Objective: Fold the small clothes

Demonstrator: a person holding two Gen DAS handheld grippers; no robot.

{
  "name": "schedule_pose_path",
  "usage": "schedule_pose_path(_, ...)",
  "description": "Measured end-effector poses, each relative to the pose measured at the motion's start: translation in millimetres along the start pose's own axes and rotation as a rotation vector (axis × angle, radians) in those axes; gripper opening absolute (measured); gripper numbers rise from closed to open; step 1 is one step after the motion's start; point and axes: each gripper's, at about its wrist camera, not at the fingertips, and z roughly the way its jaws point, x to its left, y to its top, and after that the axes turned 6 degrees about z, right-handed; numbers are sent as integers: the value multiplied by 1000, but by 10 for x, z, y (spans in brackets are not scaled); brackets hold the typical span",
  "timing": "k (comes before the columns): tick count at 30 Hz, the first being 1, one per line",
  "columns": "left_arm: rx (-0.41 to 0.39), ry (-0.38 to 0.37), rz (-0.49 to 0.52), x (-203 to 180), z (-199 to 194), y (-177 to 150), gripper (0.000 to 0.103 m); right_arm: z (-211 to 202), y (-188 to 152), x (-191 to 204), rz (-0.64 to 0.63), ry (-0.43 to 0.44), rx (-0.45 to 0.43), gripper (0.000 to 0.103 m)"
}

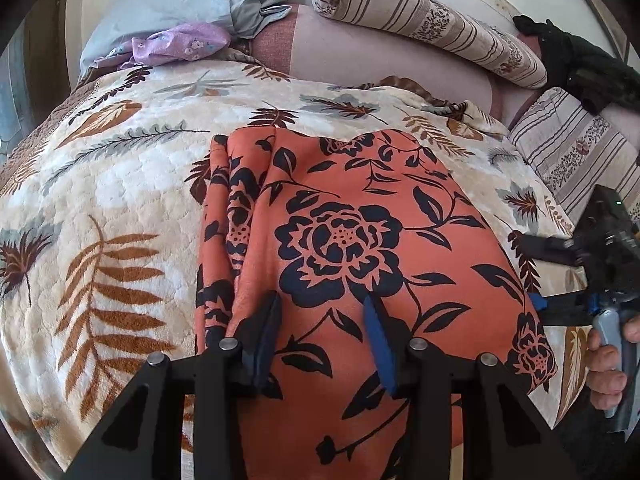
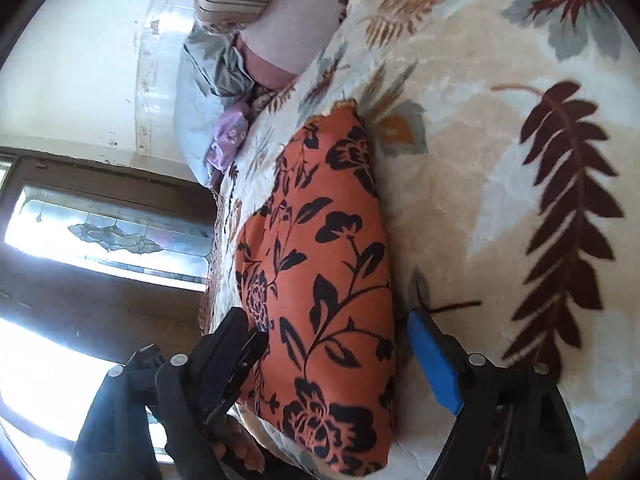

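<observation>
A bed fills both views, covered by one cream fleece blanket [image 1: 120, 184] printed with brown and grey leaves. Spread flat on it lies one orange garment [image 1: 352, 208] with a black flower print, its left edge doubled over in a narrow fold. Toward the head of the bed lie two striped pillows, one long [image 1: 432, 20] and one shorter [image 1: 572, 152], one pale blue pillow [image 1: 160, 4], one small purple flowered cloth [image 1: 180, 44] and one dark garment [image 1: 580, 60]. Two grippers are in view. The left gripper [image 1: 324, 308] hovers over the near part of the orange garment, its jaws apart and holding nothing. The right gripper [image 2: 332, 328] sits at the garment's right edge, turned sideways, its jaws wide apart on either side of the cloth; whether either finger touches the fabric is hard to tell.
</observation>
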Motion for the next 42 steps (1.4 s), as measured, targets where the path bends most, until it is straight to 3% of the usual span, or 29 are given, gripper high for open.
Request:
schedule_pose_path(1,0,-3,-5,9,-3,-2,45,95,-42,109,-63,-83,3,51)
schedule_pose_path(4,-2,-18,-23,44,-24,-18,45,135,-467,755,-498,-382,-112,43)
schedule_pose_path(6,0,-26,-27,46,-26,-16,45,256,-564,789,-581,-473,-104,43)
schedule_pose_path(7,4,-27,-22,49,-17,-4,45,294,-486,671,-532,-473,-77,43)
schedule_pose_path(10,1,-18,-16,30,-21,-8,45,71,-233,347,-263,-253,-65,57)
schedule_pose_path(13,2,-24,-20,41,-27,-8,45,-87,-121,245,-163,-117,-94,72)
schedule_pose_path(16,3,-23,-20,43,-30,-8,45,-63,69,139,-60,-59,-113,76)
schedule_pose_path(18,2,-24,-19,42,-33,-11,45,104,214,120,-21,-85,-83,72)
schedule_pose_path(19,1,-26,-19,41,-34,-10,45,146,208,222,-80,-140,-87,43)
schedule_pose_path(23,-2,-34,-37,69,-44,-19,45,320,-335,1075,-607,-469,-245,37)
schedule_pose_path(25,1,-38,-34,63,-31,-10,45,472,-280,944,-596,-541,-212,37)
schedule_pose_path(27,-11,-47,-30,57,-55,-17,45,321,-134,660,-415,-403,-206,43)
schedule_pose_path(28,-22,-57,-32,73,-88,-19,45,208,-104,541,-341,-336,-198,52)
schedule_pose_path(29,-41,-71,-45,106,-152,-18,45,157,-87,462,-285,-297,-185,72)
schedule_pose_path(30,-78,-88,-70,160,-250,-19,47,102,-91,408,-256,-270,-173,78)
schedule_pose_path(33,-201,-58,-195,436,-528,-75,73,-43,-154,353,-267,-225,-150,80)
schedule_pose_path(35,-142,-129,-320,660,-440,-122,75,-114,-171,317,-255,-201,-153,79)
schedule_pose_path(36,-54,-185,-376,747,-283,-168,74,-78,-171,324,-243,-190,-149,80)
schedule_pose_path(37,41,-215,-412,789,-109,-233,55,-80,-200,314,-230,-183,-142,80)
schedule_pose_path(38,106,-229,-428,814,19,-297,49,-80,-202,293,-218,-175,-133,80)
schedule_pose_path(42,93,-256,-432,829,-61,-248,42,40,-231,322,-237,-170,-84,79)
